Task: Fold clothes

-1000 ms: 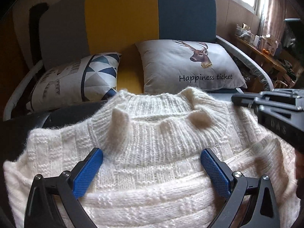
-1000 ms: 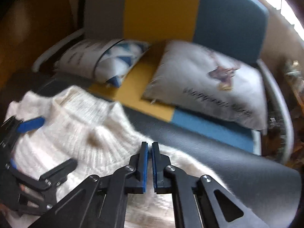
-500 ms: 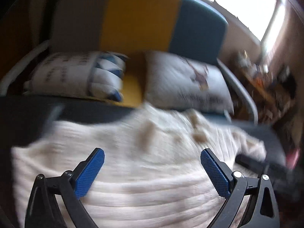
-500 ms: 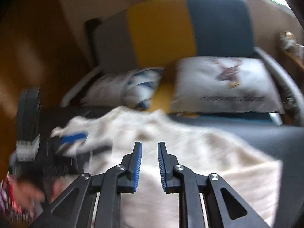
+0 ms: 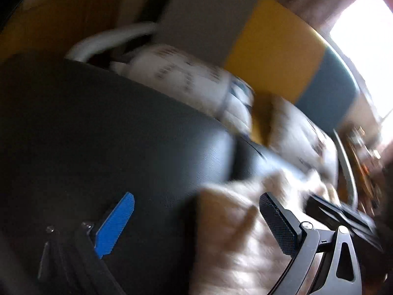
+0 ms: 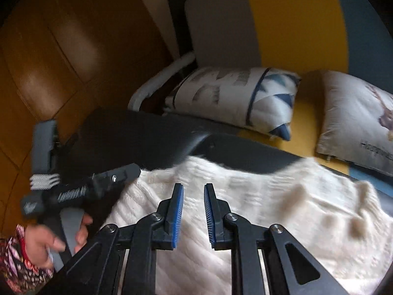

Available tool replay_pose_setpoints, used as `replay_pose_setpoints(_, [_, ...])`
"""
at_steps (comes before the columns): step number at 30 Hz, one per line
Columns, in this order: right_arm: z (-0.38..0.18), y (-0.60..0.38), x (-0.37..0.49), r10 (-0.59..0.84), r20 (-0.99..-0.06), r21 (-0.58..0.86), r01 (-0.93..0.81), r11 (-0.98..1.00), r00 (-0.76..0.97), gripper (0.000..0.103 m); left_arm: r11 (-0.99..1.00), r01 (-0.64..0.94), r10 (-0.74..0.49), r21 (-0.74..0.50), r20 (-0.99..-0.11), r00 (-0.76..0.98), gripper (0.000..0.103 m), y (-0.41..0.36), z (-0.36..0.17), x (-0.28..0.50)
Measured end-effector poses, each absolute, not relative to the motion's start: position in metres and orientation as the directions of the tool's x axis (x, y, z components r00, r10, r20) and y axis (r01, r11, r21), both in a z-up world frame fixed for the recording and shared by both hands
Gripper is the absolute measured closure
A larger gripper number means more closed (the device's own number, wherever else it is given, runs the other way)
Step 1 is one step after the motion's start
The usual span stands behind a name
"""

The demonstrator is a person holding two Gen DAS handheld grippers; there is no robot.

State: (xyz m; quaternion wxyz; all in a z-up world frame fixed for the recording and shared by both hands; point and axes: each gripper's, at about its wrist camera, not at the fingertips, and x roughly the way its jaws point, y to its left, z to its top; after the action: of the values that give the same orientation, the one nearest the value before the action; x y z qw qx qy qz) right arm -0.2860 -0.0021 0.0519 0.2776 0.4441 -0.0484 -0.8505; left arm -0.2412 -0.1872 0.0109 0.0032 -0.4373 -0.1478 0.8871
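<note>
Hovering wide open over the bare dark table (image 5: 103, 132), the left claw (image 5: 196, 223) grips nothing; just right, the cream sweater (image 6: 282, 211) lies spread flat for folding, the right claw (image 6: 194, 211) above it slightly parted, empty.

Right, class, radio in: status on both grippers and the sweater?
Left gripper open, empty. Right gripper slightly open, empty. White sweater flat on dark table. No obstruction.

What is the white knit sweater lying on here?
The white knit sweater lies on a black padded surface, which shows bare beyond its far and left edges. Anything under the sweater itself is covered by the knit and cannot be seen.
</note>
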Motion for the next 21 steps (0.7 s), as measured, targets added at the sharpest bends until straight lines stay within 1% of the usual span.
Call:
replay_pose_setpoints(2, [0.044,-0.014,-0.290,-0.496,-0.751,0.302,0.441,-0.845,-0.436,0.087,-0.976,0.061,0.129,-0.209,-0.781,-0.611,0.000,-0.174,0.009,-0.243])
replay_pose_setpoints(4, [0.033,-0.021,-0.296,-0.468,-0.777,0.282,0.433,-0.856,-0.421,0.087,-0.986,-0.007,0.134,-0.167,-0.765,-0.630,0.019,-0.163,0.011,-0.236])
replay_pose_setpoints(5, [0.027,-0.024,-0.298,-0.453,-0.790,0.272,0.426,-0.863,-0.412,0.088,-0.987,-0.030,0.140,-0.157,-0.756,-0.640,0.045,-0.160,0.013,-0.231])
replay_pose_setpoints(6, [0.024,-0.024,-0.300,-0.454,-0.789,0.276,0.421,-0.864,-0.414,0.088,-0.986,-0.047,0.152,-0.160,-0.753,-0.641,0.066,-0.157,0.014,-0.227])
replay_pose_setpoints(9, [0.020,-0.019,-0.304,-0.495,-0.766,0.347,0.386,-0.855,-0.409,0.088,-0.981,-0.046,0.173,-0.191,-0.734,-0.656,0.074,-0.158,0.023,-0.219])
replay_pose_setpoints(11, [0.018,-0.025,-0.311,-0.511,-0.763,0.359,0.397,-0.845,-0.397,0.088,-0.984,-0.033,0.153,-0.177,-0.723,-0.673,0.074,-0.160,0.028,-0.214])
replay_pose_setpoints(13, [0.016,-0.034,-0.315,-0.495,-0.769,0.329,0.415,-0.848,-0.404,0.089,-0.990,-0.021,0.115,-0.137,-0.731,-0.672,0.074,-0.159,0.027,-0.215])
replay_pose_setpoints(14, [0.014,-0.038,-0.316,-0.486,-0.769,0.308,0.424,-0.851,-0.416,0.089,-0.992,-0.005,0.096,-0.124,-0.734,-0.672,0.070,-0.161,0.026,-0.214])
replay_pose_setpoints(16, [0.013,-0.043,-0.315,-0.472,-0.763,0.282,0.430,-0.858,-0.441,0.090,-0.994,0.030,0.060,-0.108,-0.736,-0.674,0.056,-0.167,0.024,-0.212])
replay_pose_setpoints(17, [0.014,-0.043,-0.315,-0.472,-0.762,0.281,0.430,-0.858,-0.443,0.090,-0.994,0.048,0.042,-0.100,-0.737,-0.675,0.043,-0.170,0.024,-0.211])
replay_pose_setpoints(18, [0.016,-0.041,-0.315,-0.475,-0.765,0.286,0.431,-0.856,-0.435,0.088,-0.994,0.065,0.024,-0.092,-0.737,-0.675,0.032,-0.173,0.023,-0.210])
replay_pose_setpoints(19, [0.019,-0.040,-0.315,-0.478,-0.769,0.293,0.430,-0.854,-0.425,0.088,-0.992,0.082,0.011,-0.094,-0.721,-0.693,0.029,-0.177,0.028,-0.204])
replay_pose_setpoints(21, [0.037,-0.023,-0.300,-0.488,-0.740,0.309,0.412,-0.857,-0.462,0.088,-0.988,0.116,-0.014,-0.104,-0.679,-0.734,0.020,-0.188,0.039,-0.190])
